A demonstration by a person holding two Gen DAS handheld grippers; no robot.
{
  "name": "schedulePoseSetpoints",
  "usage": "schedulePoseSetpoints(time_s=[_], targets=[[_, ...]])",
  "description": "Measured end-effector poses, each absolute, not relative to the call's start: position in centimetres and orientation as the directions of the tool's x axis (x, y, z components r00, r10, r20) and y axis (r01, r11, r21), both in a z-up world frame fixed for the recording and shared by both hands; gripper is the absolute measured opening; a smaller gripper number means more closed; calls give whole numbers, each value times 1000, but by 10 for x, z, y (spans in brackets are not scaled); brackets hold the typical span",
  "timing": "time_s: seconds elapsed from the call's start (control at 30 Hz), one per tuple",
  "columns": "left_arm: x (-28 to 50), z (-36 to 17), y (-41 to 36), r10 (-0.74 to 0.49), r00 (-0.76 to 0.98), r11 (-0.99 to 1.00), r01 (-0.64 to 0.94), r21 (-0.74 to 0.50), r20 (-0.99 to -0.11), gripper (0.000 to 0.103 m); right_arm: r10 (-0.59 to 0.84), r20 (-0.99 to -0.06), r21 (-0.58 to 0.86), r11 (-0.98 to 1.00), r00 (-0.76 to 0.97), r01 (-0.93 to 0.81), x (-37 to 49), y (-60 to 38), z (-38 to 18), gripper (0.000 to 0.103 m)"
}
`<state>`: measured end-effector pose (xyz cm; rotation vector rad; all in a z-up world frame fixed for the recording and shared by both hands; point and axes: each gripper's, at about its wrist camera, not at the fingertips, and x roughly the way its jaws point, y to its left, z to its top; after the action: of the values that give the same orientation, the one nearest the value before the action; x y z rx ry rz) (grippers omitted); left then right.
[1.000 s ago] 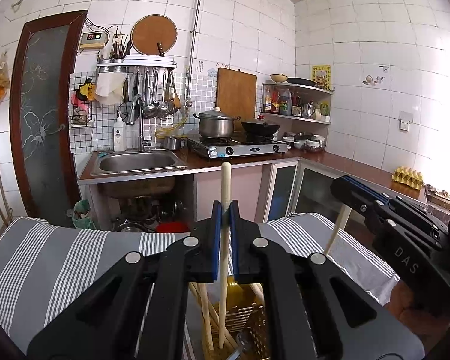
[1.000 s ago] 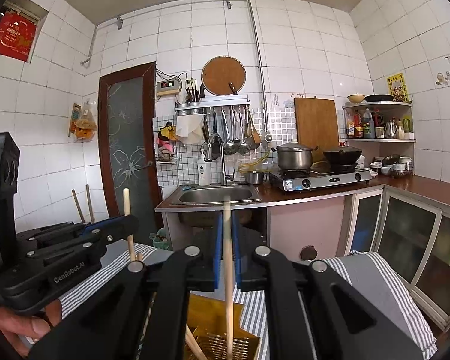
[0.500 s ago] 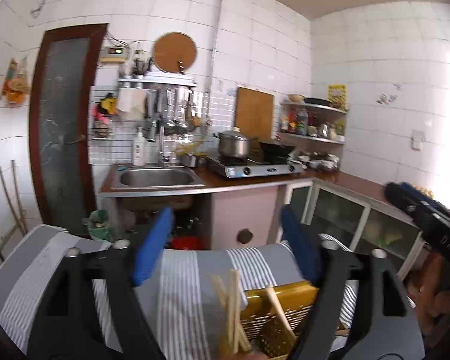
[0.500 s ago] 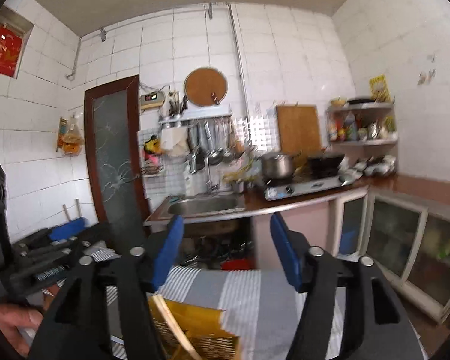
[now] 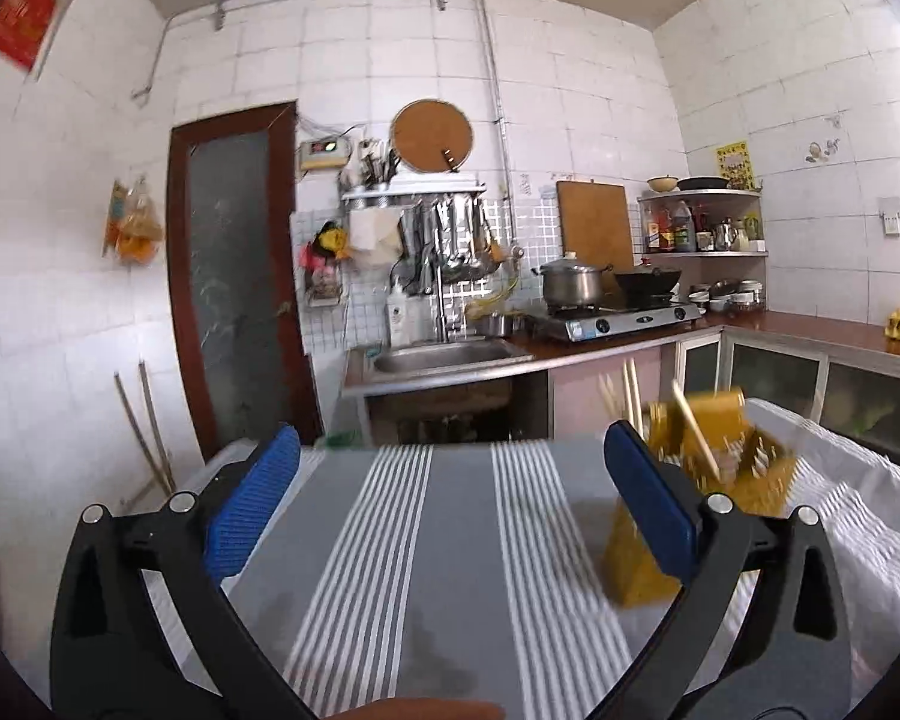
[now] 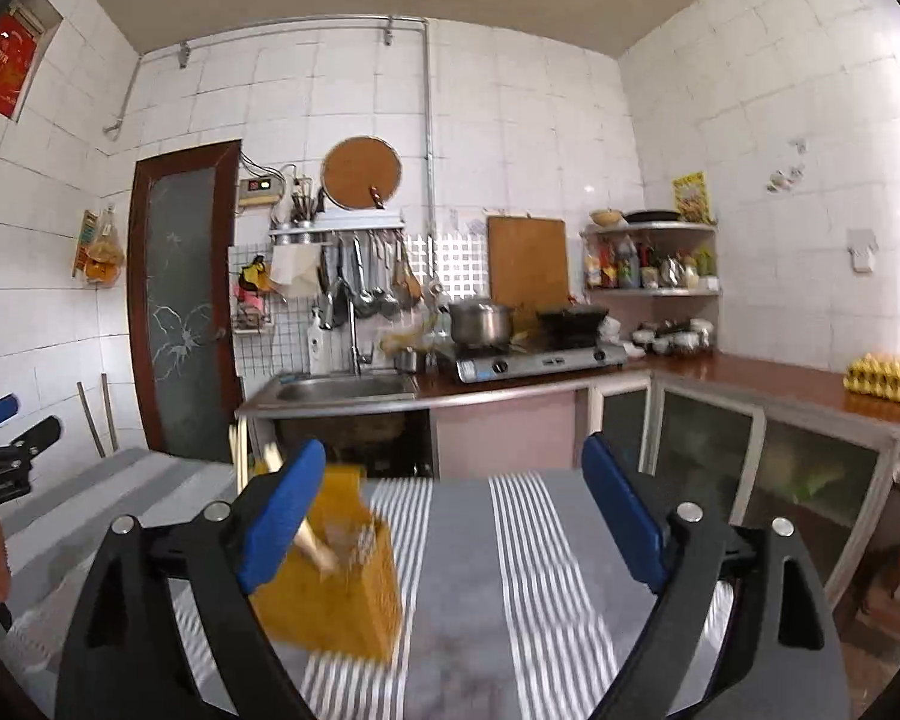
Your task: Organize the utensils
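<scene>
Both grippers just spread wide, nothing btwn the jaws. Left gripper (image 5: 450, 501) has the yellow holder (image 5: 699, 480) w/ chopsticks (image 5: 621, 390) just right of it on the striped cloth (image 5: 450, 540); right gripper (image 6: 453, 516) has it left. Only right view shows the egg tray (image 6: 881, 375) whole.

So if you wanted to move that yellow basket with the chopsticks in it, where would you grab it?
Probably the yellow basket's top rim, coming down from above with one finger inside and one outside. It stands upright on the striped cloth and looks too wide to pinch across. Pick the wall away from the chopsticks, which lean out of the top.
</scene>
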<state>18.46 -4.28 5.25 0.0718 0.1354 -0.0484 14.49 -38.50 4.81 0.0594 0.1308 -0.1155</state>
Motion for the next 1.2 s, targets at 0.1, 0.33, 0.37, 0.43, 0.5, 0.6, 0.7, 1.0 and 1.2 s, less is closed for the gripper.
schedulePoseSetpoints(time_s=[0.1, 0.33, 0.37, 0.43, 0.5, 0.6, 0.7, 1.0, 1.2], targets=[[160, 28, -31, -19, 988, 998, 29, 59, -154, 98, -172, -113, -6, 985, 979, 173, 117, -374, 20, 86], [126, -7, -43, -26, 989, 996, 38, 80, -149, 98, -129, -147, -1, 991, 981, 131, 76, -354, -22, 86], [125, -11, -44, -27, 987, 997, 38, 66, -156, 98, -124, -147, -9, 992, 981, 124, 72, -350, -27, 86], [122, -19, -46, -27, 985, 998, 35, 49, -171, 98, -113, -151, -31, 993, 982, 110, 67, -344, -35, 86], [120, -24, -46, -3, 987, 999, 11, 51, -160, 98, -117, -145, -40, 993, 982, 113, 63, -342, -38, 86], [114, -23, -43, 8, 992, 1000, -4, 31, -124, 98, -110, -117, -33, 994, 987, 107, 56, -343, -38, 88], [110, -27, -44, 31, 994, 999, -28, 30, -103, 98, -115, -131, -15, 993, 985, 114, 56, -347, -43, 90], [117, -29, -52, 44, 988, 998, -36, 58, -145, 98, -117, -178, -17, 993, 977, 116, 64, -350, -45, 91], [120, -28, -50, 53, 989, 996, -44, 74, -138, 98, -118, -185, -4, 993, 976, 120, 67, -352, -46, 91]])
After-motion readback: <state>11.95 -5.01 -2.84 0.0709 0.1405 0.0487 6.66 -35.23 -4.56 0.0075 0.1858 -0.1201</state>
